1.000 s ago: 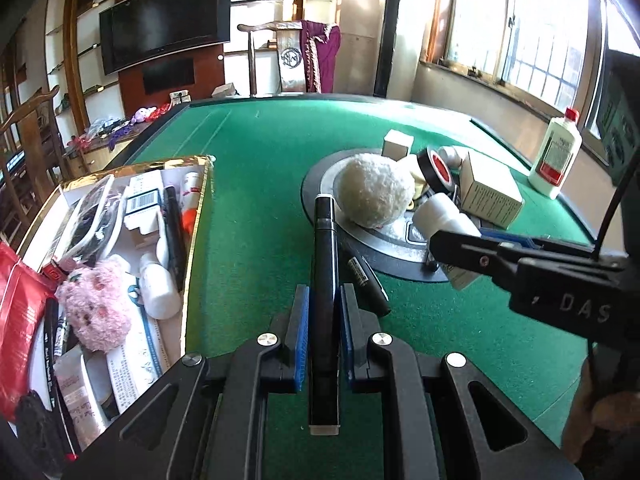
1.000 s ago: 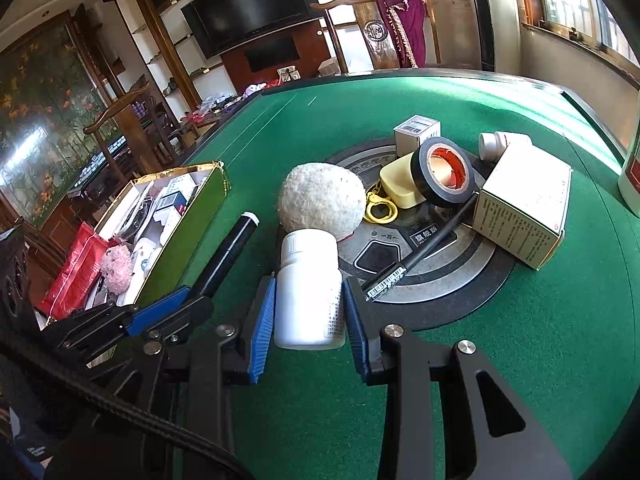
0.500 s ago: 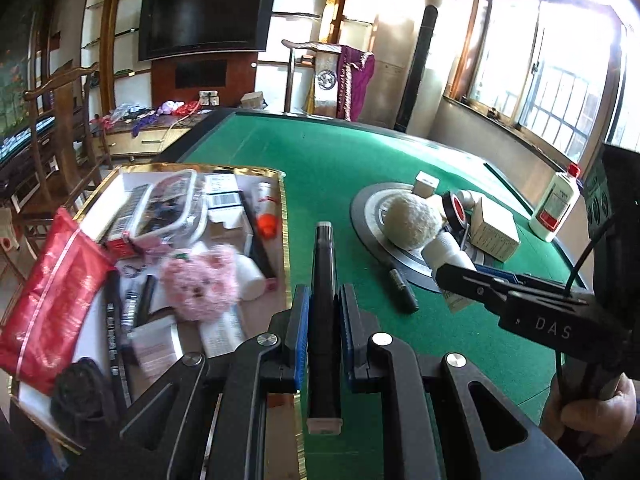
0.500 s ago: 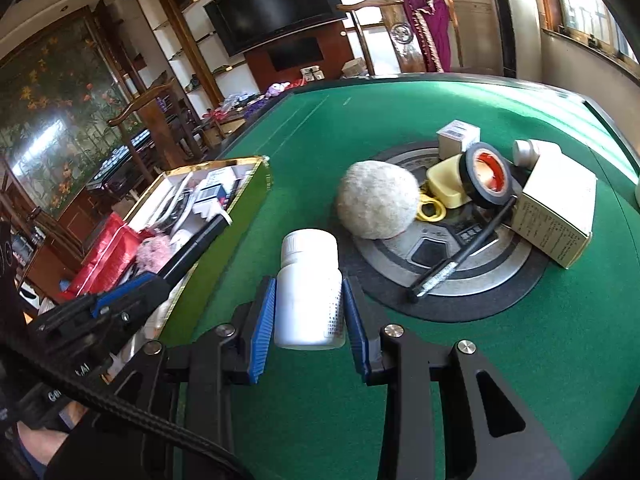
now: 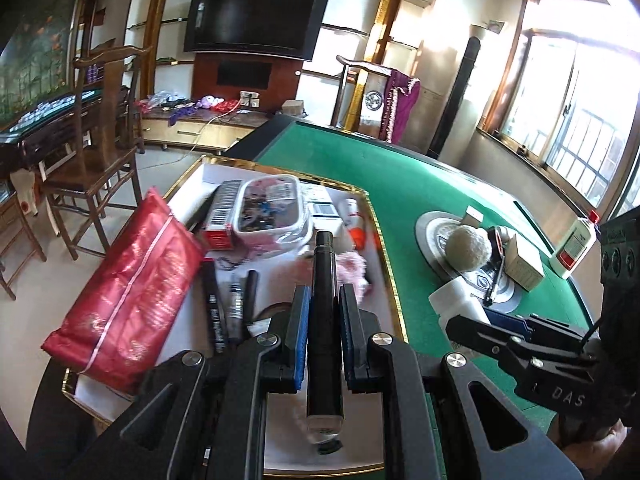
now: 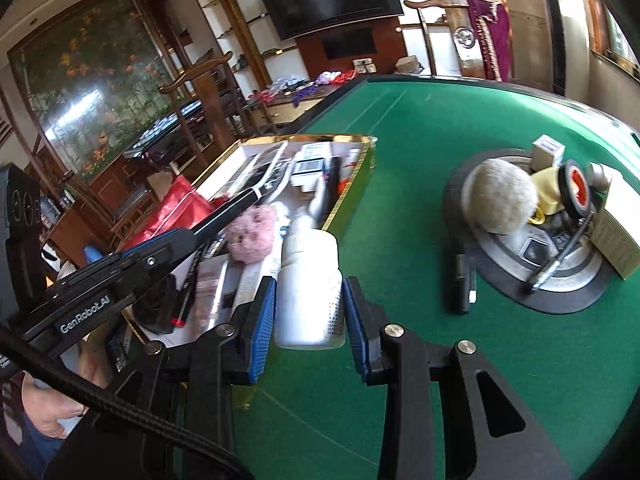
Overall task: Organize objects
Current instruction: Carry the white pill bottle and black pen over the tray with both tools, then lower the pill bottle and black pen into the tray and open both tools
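Observation:
My left gripper is shut on a black pen-like tube and holds it above the gold-rimmed white box, over the pink plush. My right gripper is shut on a white plastic bottle at the box's right rim. In the right wrist view the left gripper reaches over the box. In the left wrist view the right gripper's bottle shows at the right, over the green felt.
The box holds a red packet, a clear lidded container, pens and small boxes. On the green table a round dark mat carries a woolly ball, tape roll, cartons and a marker; a black pen lies beside it.
Both grippers moved left from the round mat toward the box. The left gripper with the black tube now hangs over the box; the right one with the bottle reached its rim.

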`<state>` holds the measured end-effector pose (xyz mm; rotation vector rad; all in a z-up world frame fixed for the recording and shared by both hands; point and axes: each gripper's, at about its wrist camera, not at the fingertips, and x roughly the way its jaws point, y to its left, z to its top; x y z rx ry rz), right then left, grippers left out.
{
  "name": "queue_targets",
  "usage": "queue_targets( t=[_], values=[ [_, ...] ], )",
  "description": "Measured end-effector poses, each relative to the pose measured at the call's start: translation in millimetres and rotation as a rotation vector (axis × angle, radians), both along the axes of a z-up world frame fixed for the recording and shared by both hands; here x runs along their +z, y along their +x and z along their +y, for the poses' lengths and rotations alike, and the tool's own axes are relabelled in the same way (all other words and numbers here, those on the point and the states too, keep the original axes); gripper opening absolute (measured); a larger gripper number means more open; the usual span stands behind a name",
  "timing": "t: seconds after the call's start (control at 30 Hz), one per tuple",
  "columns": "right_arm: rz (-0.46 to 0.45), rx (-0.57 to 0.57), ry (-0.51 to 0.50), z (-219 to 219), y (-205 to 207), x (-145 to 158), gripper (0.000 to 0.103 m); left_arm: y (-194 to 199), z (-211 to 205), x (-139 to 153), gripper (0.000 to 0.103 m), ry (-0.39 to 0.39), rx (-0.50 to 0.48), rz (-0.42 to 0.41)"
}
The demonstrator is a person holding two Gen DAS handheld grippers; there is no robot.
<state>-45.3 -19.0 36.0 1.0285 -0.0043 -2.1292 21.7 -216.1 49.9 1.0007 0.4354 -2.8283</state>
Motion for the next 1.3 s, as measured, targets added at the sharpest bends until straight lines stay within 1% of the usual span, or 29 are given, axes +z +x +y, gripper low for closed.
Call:
queue_targets(
  t=[0.23,0.47,0.77,1.3],
  values=[
    [0.004,0.082,0.030,-43.5,20.9,-4.1,0.032,9.7,-32.0,-6.9,0.012,0.026,0.063,0.002],
    [0.005,0.137,0.070,-69.5,33.5,-15.8,0.032,10.9,-56.8,-20.9,0.012,0.056,0.112,-0.018],
    [0.017,0.131,0.125,-77.5,35.5,-27.2,0.032,4.6,-59.5,-30.0,0.012,0.071,0.104,-0.032],
    [0.022,0.151,0.149,-85.9,42.9,-30.0,0.032,-3.4,-52.8,-36.6,0.012,0.076,0.080,-0.076]
  ],
)
